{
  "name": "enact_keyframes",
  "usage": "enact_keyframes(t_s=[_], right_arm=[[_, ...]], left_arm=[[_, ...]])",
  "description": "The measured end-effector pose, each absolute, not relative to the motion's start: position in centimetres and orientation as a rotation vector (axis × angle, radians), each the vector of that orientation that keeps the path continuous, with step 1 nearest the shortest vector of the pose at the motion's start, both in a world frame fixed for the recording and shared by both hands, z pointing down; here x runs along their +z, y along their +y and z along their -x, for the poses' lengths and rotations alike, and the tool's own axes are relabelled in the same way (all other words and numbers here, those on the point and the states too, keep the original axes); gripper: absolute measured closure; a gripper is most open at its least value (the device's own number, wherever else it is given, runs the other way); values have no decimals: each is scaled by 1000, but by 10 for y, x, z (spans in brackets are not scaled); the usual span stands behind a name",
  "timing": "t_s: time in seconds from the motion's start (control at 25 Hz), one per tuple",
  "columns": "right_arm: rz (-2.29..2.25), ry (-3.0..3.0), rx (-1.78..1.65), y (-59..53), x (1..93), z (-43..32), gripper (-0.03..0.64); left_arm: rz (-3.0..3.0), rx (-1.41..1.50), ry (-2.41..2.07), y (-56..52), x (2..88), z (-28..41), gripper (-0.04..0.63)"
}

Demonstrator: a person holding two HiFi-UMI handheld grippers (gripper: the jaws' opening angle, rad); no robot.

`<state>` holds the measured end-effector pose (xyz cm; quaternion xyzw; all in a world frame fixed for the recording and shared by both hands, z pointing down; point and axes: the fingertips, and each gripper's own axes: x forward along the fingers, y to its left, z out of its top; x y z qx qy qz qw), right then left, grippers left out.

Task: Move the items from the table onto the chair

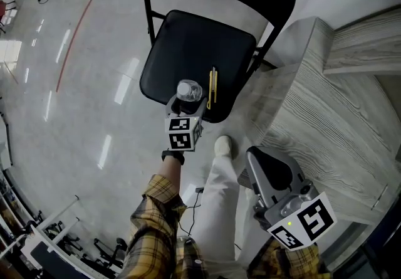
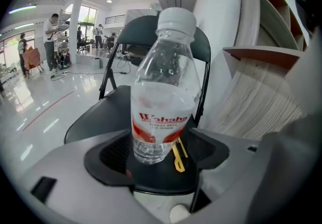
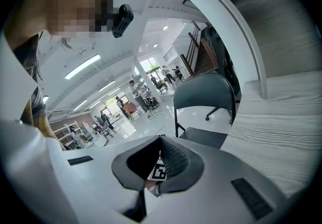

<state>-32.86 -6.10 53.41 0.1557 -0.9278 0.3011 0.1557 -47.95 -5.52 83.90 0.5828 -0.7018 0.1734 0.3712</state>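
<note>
At the six-o'clock edge of the black folding chair seat [image 1: 188,46], a clear plastic water bottle [image 1: 189,91] with white cap and red label stands upright, cap up, between the spread jaws of the left gripper [image 1: 185,107]. The right gripper [image 3: 160,160] has its jaws together, empty.

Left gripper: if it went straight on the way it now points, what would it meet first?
The water bottle, standing upright between the open jaws of the left gripper; beyond it, probably the chair seat.
</note>
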Motion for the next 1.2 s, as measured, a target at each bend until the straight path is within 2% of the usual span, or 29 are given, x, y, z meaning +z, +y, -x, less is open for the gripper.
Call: enact_keyframes(t_s=[0.28, 0.56, 0.88, 1.04, 1.2], right_arm=[[-456, -2697, 871, -54, 509, 305, 598], [-473, -2752, 864, -51, 465, 237, 598], [-578, -2806, 766, -57, 391, 99, 598], [-694, -2814, 751, -61, 360, 19, 598], [-882, -2788, 715, -63, 361, -64, 598]], left_arm=[[-1432, 437, -1818, -35, 814, 482, 252], [-1443, 422, -1938, -23, 720, 457, 264], [-1664, 411, -2102, -43, 535, 368, 506], [-1826, 326, -2079, -77, 442, 289, 555], [-2091, 246, -1946, -110, 382, 179, 587]])
